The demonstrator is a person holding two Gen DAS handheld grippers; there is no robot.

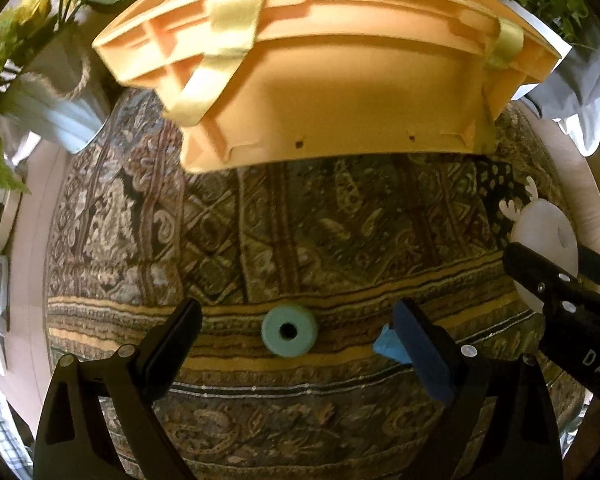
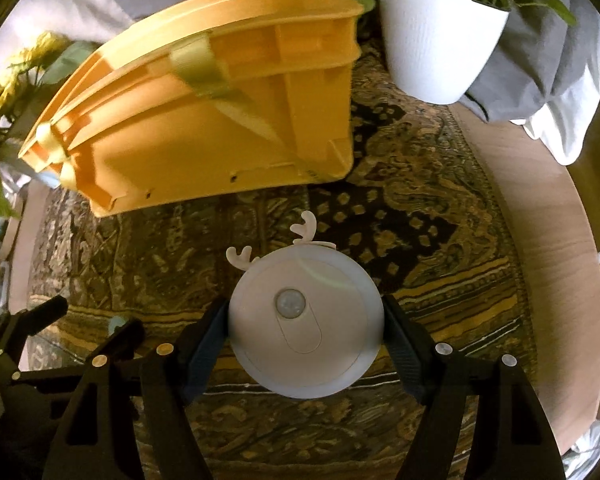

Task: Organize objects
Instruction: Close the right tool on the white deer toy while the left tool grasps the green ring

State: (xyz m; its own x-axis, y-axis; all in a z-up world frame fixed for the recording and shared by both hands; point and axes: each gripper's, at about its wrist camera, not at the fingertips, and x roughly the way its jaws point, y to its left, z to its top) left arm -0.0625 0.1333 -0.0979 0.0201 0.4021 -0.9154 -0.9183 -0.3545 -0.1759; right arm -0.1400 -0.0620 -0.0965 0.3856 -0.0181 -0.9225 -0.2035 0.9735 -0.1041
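a: which step is going on here, in your view?

b: i think the collecting step is going on. the right gripper is holding the round white night light, the one with small antlers on top. its jaws are pressing on both sides of the disc at about half width, so it is gripped and being carried above the patterned cloth on the counter

a: and the left gripper?

b: its jaws are standing wide and holding nothing. the teal foam ring is lying on the cloth, in the gap between them but touching neither. a small blue piece is showing just beside the right-hand pad; i cannot tell what it is

a: where are the things supposed to be going?

b: probably into the yellow crate, which is standing at the far side of the cloth, near the white plant pot. from these views only its outer wall and rim are showing, so i cannot tell what is inside

a: so what is the next move asking for?

b: the right hand is needing to lift the light high enough to clear the rim, then bring it over the opening before loosening the jaws. the left is needing to come down around the ring and close on it, keeping away from the right gripper, which is working close by
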